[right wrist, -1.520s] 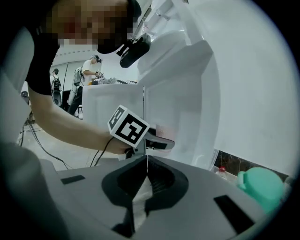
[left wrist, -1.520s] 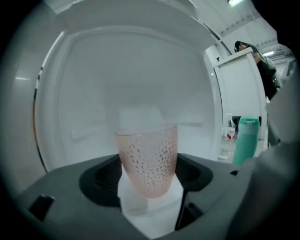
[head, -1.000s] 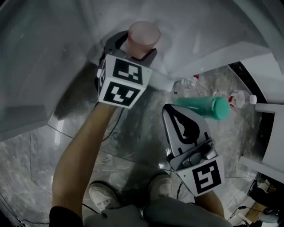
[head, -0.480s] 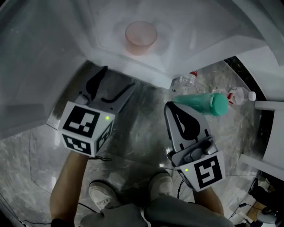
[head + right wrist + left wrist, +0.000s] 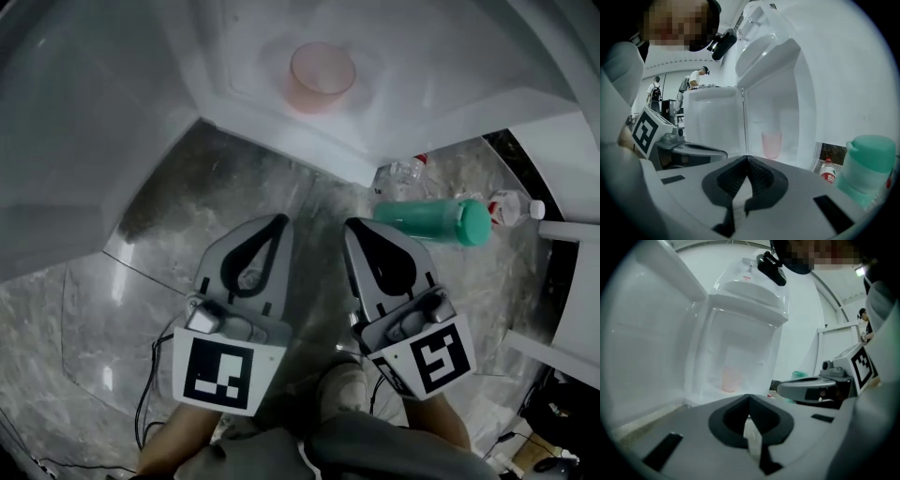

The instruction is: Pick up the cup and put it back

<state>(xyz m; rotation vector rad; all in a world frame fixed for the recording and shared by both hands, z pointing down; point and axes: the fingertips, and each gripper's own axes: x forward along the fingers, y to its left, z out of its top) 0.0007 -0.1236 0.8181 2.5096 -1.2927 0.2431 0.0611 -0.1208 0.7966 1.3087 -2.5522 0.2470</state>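
A translucent pink cup (image 5: 322,75) stands upright on the white shelf (image 5: 246,70) of an open fridge, with nothing touching it. It also shows far ahead as the cup (image 5: 732,379) in the left gripper view and as the cup (image 5: 771,144) in the right gripper view. My left gripper (image 5: 273,221) hangs low over the marble floor, well short of the cup, its jaws shut and empty (image 5: 749,397). Beside it my right gripper (image 5: 359,226) is level with it, also shut on nothing (image 5: 747,158).
A teal bottle (image 5: 433,226) lies on the floor just right of the right gripper, looming as the teal bottle (image 5: 868,168) in its view. Clear water bottles (image 5: 404,175) lie near the fridge base. The open fridge door (image 5: 66,131) stands at left. People stand at a counter (image 5: 701,77) in the background.
The left gripper let go of the cup, drew back from the shelf towards me and closed its jaws. The cup stayed on the shelf. The right gripper barely moved.
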